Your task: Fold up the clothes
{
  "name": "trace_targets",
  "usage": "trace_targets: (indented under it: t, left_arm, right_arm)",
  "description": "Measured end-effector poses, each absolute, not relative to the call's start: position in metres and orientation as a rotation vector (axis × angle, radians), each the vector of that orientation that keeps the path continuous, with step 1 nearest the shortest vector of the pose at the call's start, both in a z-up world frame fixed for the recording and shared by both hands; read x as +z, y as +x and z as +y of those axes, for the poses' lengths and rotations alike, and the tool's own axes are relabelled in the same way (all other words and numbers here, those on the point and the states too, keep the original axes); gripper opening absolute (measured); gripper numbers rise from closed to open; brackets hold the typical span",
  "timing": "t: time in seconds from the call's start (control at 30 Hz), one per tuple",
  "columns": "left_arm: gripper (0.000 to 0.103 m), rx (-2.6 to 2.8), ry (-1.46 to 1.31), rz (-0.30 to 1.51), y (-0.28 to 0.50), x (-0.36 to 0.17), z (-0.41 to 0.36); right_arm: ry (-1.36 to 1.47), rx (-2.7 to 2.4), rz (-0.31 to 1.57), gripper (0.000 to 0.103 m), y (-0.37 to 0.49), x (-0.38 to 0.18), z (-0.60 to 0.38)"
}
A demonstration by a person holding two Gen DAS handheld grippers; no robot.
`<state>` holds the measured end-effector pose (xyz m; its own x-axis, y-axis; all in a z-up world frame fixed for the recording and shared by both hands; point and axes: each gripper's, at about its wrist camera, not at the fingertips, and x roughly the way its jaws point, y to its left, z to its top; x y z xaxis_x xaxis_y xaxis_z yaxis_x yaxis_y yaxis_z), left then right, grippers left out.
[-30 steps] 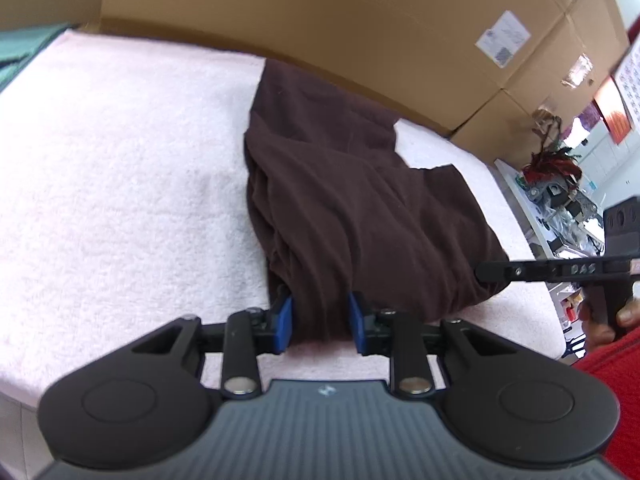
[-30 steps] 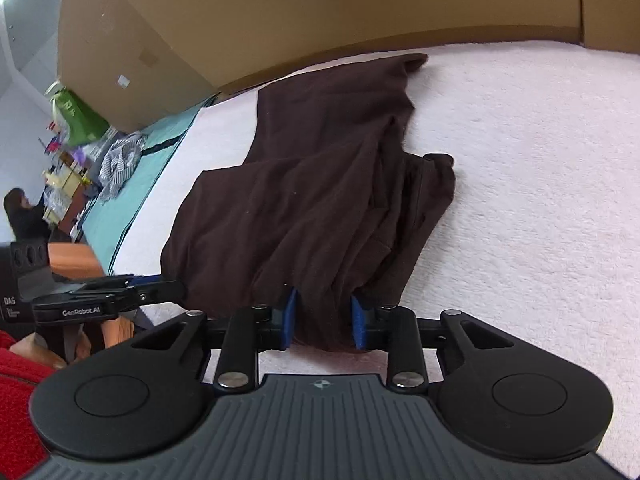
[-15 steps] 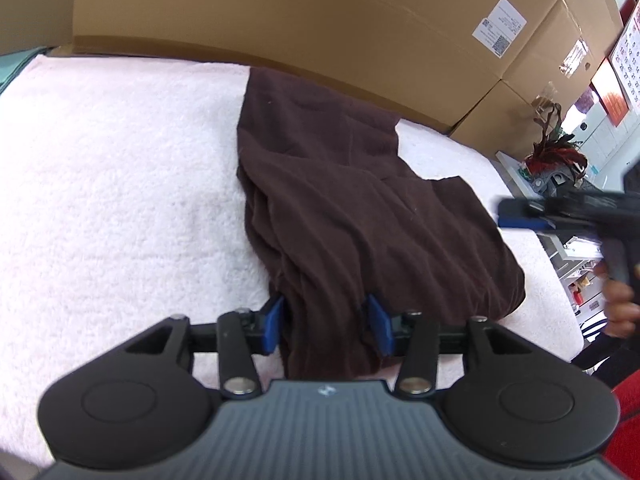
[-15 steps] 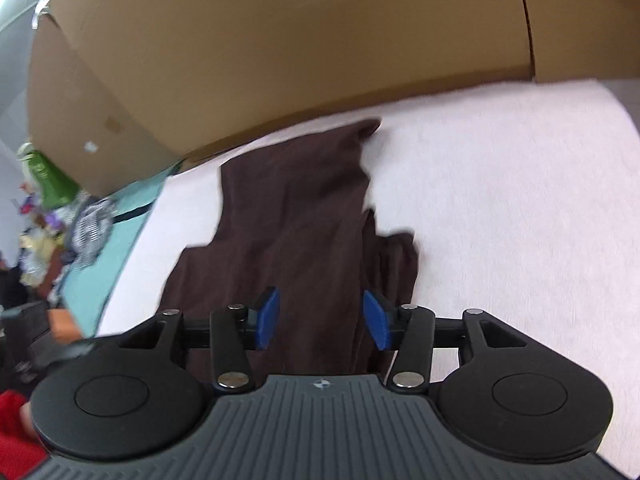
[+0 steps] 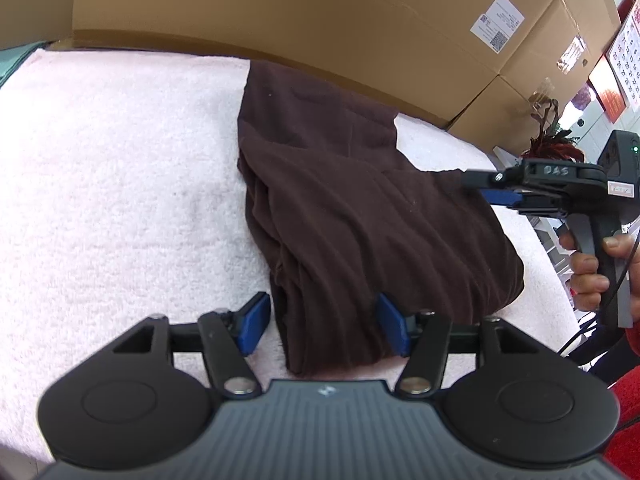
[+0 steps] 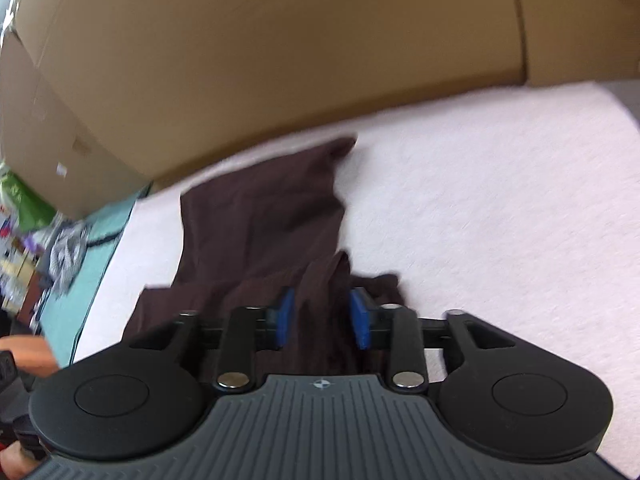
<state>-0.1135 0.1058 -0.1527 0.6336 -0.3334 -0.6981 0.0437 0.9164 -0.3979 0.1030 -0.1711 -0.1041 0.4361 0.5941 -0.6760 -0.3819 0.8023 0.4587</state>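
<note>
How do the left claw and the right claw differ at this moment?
The left claw straddles the near edge of the dark brown garment, its left pad over bare pink towel; the right claw has garment under both pads. The left view is sharp, the right blurred. Both claws are opening, pads clear of the cloth.

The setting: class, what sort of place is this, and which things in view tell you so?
Probably a storeroom or workroom: tall cardboard boxes stand behind a table covered by a pink towel, where a brown garment lies, and a wall calendar hangs beyond.

pale pink towel-covered surface (image 5: 120, 184) carries 1 crumpled dark brown garment (image 5: 360, 216).
</note>
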Motion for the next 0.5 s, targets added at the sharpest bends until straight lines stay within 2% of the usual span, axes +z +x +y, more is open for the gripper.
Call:
trace_targets:
  t: [0.13, 0.23, 0.3, 0.33, 0.5]
  left_arm:
    - [0.065, -0.230, -0.359, 0.872, -0.108, -0.153, 0.106]
    - [0.066, -0.239, -0.354, 0.876, -0.105, -0.153, 0.105]
    - [0.068, -0.240, -0.351, 0.878, -0.104, -0.153, 0.105]
    - [0.069, -0.241, -0.349, 0.880, -0.104, -0.154, 0.105]
    - [0.070, -0.250, -0.393, 0.868, -0.105, -0.154, 0.110]
  right_arm:
    - [0.249, 0.614, 0.995, 0.059, 0.106, -0.114, -0.166]
    - [0.205, 0.632, 1.019, 0.053, 0.105, -0.123, -0.151]
    - [0.188, 0.646, 1.008, 0.043, 0.103, -0.121, -0.147]
    - [0.191, 0.655, 0.997, 0.024, 0.102, -0.117, -0.147]
    - [0.341, 0.715, 1.014, 0.022, 0.104, -0.113, -0.159]
